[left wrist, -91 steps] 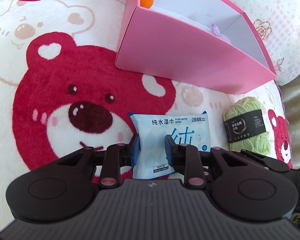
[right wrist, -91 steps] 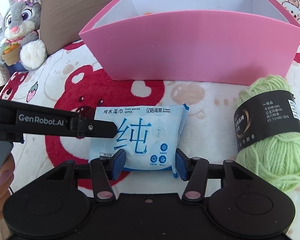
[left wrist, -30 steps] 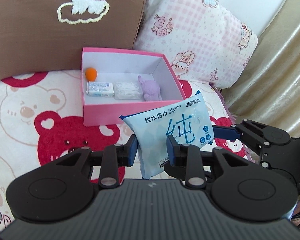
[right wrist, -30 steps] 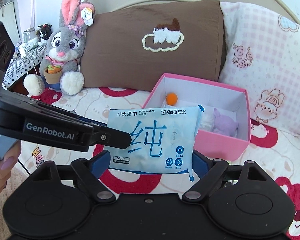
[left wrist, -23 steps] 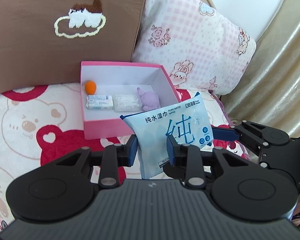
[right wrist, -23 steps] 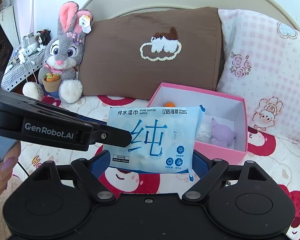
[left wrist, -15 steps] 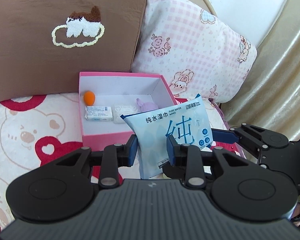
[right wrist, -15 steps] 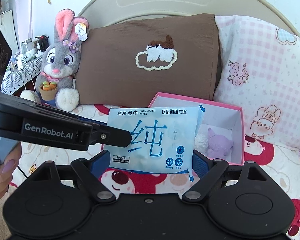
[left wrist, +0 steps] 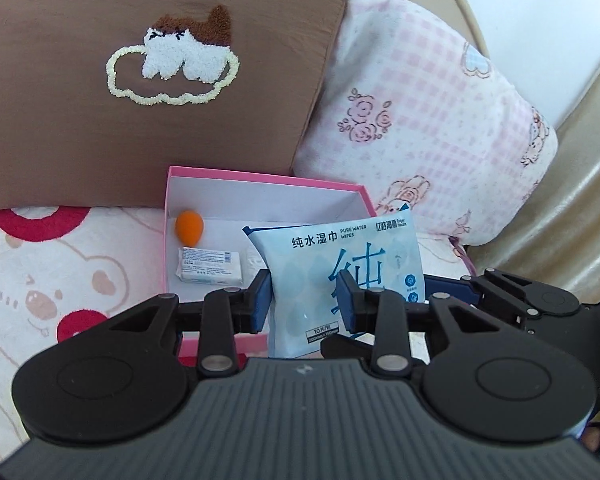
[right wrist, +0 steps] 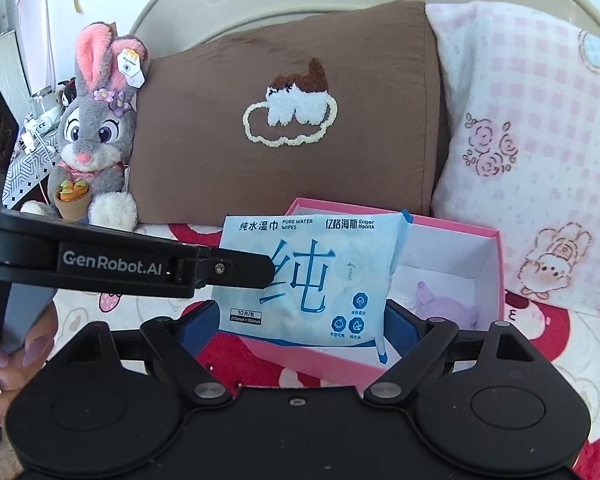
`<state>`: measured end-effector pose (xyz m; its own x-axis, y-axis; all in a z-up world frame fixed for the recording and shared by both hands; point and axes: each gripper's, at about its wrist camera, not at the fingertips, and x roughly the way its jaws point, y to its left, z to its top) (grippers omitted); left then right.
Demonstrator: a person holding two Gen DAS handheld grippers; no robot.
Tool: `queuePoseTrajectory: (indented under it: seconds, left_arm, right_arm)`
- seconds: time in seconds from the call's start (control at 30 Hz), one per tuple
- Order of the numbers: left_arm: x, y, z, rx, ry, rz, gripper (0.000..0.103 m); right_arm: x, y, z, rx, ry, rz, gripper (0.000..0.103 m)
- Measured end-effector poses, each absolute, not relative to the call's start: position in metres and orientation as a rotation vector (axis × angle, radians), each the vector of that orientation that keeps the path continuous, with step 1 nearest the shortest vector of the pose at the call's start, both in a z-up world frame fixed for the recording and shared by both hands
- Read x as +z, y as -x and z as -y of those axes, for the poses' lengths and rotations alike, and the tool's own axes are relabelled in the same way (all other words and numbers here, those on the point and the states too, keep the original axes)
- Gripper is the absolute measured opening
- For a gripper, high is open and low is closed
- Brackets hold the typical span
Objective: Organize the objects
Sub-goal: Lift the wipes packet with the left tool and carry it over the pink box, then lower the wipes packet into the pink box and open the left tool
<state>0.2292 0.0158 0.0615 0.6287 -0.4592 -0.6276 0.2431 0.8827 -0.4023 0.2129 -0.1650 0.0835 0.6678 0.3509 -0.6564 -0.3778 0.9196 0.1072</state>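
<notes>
The wipes pack (left wrist: pixel 340 268) is a flat, light-blue soft pouch with a darker blue edge. Printed across its top are "纯水湿巾", "PURE WATER WIPES" and "亿格海斯 Eager Health". A large blue "纯" fills the centre. A small "OPEN" mark and three round icons sit on the right. A lower label reads "10片/包" and, as far as the small print allows, "200mm×150mm".

The pack is held upright in the air, over the near wall of the pink box (right wrist: pixel 496 272).

The left tool (left wrist: pixel 302 300) grips the wipes pack near its left edge; its jaws have just been opening slightly, and the blue pads remain against the pouch. Its arm carries the lettering "GenRobot.AI".

The right tool (right wrist: pixel 302 320) stands wide, with one blue pad at each side edge of the pouch; in the right wrist view, firm contact cannot be confirmed.

Inside the white-lined box lie an orange ball (left wrist: pixel 189 227), a small white packet (left wrist: pixel 210 267) with unreadable print, and a lilac soft toy (right wrist: pixel 444 304).

The box rests on a bear-print blanket (left wrist: pixel 52 272). Behind it are a brown pillow (right wrist: pixel 292 120), a pink checked pillow (right wrist: pixel 540 140) and a grey plush rabbit (right wrist: pixel 96 140).
</notes>
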Motion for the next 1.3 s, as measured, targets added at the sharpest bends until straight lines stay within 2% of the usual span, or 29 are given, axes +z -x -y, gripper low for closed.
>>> queuePoseTrajectory:
  seconds: [0.1,0.3,0.47,0.67,0.93,1.3]
  left_arm:
    - [0.047,-0.242,-0.013,-0.393,0.278,-0.795,0.032]
    - [0.018,-0.262,-0.006,-0.371,0.216,-0.783,0.032]
    - [-0.011,-0.274,-0.002,-0.350,0.150,-0.781,0.032]
    - [-0.028,-0.287,-0.008,-0.366,0.155,-0.765,0.031]
    - [-0.042,-0.296,-0.010,-0.385,0.147,-0.792,0.028]
    - [-0.046,-0.293,0.003,-0.366,0.039,-0.796,0.028]
  right_arm:
    - [0.065,-0.224,0.170,0.424,-0.006,-0.721,0.090]
    - [0.027,-0.255,0.175,0.417,-0.029,-0.761,0.081]
    - [-0.006,-0.276,0.180,0.428,-0.052,-0.808,0.062]
    - [-0.029,-0.293,0.191,0.444,-0.128,-0.833,0.053]
    - [-0.050,-0.309,0.205,0.459,-0.226,-0.895,0.048]
    - [-0.060,-0.316,0.205,0.468,-0.252,-0.932,0.047]
